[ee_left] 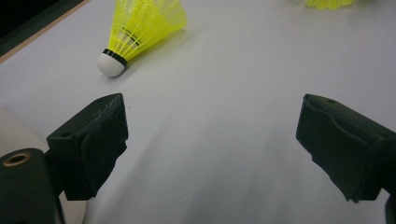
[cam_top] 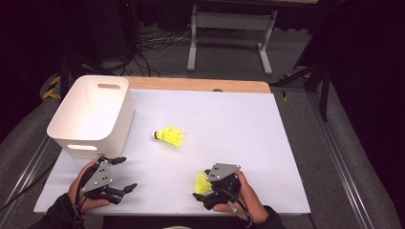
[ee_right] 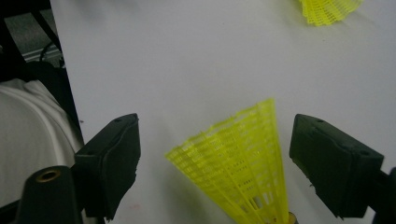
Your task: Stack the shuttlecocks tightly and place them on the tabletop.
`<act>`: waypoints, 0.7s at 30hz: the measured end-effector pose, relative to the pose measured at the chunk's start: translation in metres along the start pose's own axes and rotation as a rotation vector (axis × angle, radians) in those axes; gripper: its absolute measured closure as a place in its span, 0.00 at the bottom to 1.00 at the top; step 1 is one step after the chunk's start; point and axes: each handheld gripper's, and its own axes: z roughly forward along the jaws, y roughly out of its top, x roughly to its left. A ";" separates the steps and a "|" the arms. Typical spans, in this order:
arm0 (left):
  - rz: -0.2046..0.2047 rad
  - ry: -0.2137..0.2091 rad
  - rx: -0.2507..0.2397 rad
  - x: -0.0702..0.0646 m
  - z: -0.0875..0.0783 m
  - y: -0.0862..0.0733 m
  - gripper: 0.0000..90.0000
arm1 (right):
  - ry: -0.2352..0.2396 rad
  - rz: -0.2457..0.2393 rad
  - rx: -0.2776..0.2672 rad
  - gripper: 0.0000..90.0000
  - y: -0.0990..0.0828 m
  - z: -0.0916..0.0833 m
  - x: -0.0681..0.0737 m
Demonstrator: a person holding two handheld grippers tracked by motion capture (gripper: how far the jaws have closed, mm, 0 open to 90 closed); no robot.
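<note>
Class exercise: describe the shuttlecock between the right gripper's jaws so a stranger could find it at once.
Start at the white table; near its front edge sits the right gripper. The yellow shuttlecock lies between its open jaws, unlike the other shuttlecock, lying alone mid-table.

**My two handheld grippers, up close**

At lower left of the high view I see my left gripper (cam_top: 122, 174): black body, grey three-cornered plate with small dark screw holes. At lower centre my right gripper (cam_top: 203, 187) matches it, a dark cable trailing. I wear dark sleeves (cam_top: 57, 214). Each black jaw carries a ridged pad; a brass-ringed hole shows at lower left of each gripper view.
</note>
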 end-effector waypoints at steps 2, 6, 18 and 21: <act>0.002 -0.002 0.002 0.000 0.000 0.000 0.11 | -0.010 -0.033 0.027 0.19 -0.002 0.004 0.000; -0.002 -0.003 0.003 0.000 0.001 0.000 0.11 | -0.027 -0.088 0.071 0.21 -0.006 0.010 -0.002; 0.000 -0.003 0.004 0.000 0.001 0.000 0.11 | -0.038 -0.156 0.065 0.44 -0.001 0.010 -0.003; -0.003 -0.002 0.003 0.000 0.001 0.000 0.11 | -0.040 -0.157 0.041 0.46 0.002 0.008 -0.004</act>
